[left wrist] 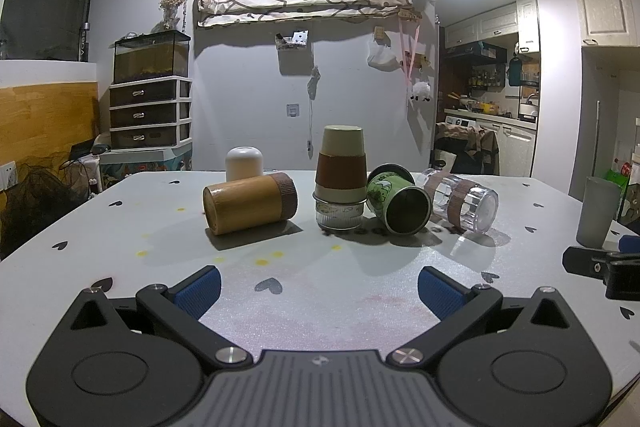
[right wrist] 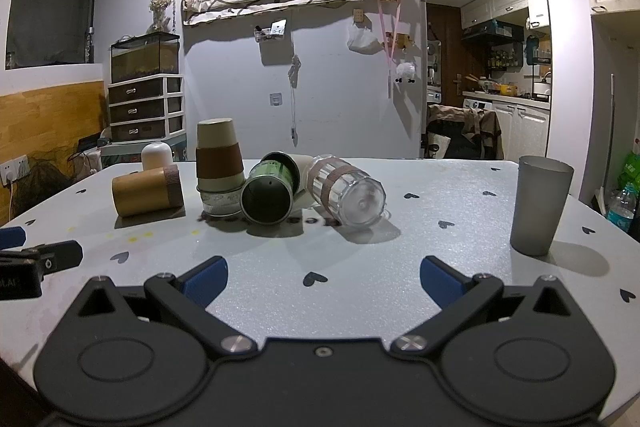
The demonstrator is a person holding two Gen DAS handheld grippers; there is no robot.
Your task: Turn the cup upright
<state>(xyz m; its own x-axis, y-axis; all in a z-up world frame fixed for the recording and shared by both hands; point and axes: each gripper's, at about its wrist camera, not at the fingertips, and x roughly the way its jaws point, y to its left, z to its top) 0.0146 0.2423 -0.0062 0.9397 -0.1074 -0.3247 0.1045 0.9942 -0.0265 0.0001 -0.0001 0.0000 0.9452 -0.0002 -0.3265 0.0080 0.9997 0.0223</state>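
Several cups sit mid-table. A bamboo cup [left wrist: 250, 203] [right wrist: 147, 190] lies on its side at the left. A beige paper cup with a brown sleeve [left wrist: 342, 163] [right wrist: 218, 155] stands upside down on a small glass [left wrist: 339, 215]. A green tin cup [left wrist: 398, 199] [right wrist: 271, 189] and a clear glass [left wrist: 460, 201] [right wrist: 347, 190] lie on their sides. A grey tumbler [left wrist: 598, 211] [right wrist: 540, 205] stands upright at the right. My left gripper [left wrist: 319, 287] and right gripper [right wrist: 323, 277] are open and empty, well short of the cups.
A white rounded object [left wrist: 244, 163] [right wrist: 157, 155] stands behind the bamboo cup. The white table [left wrist: 320, 307] [right wrist: 400, 287] carries heart marks. Each view shows the other gripper at its side edge [left wrist: 604, 267] [right wrist: 36, 259]. Drawers and a kitchen lie beyond.
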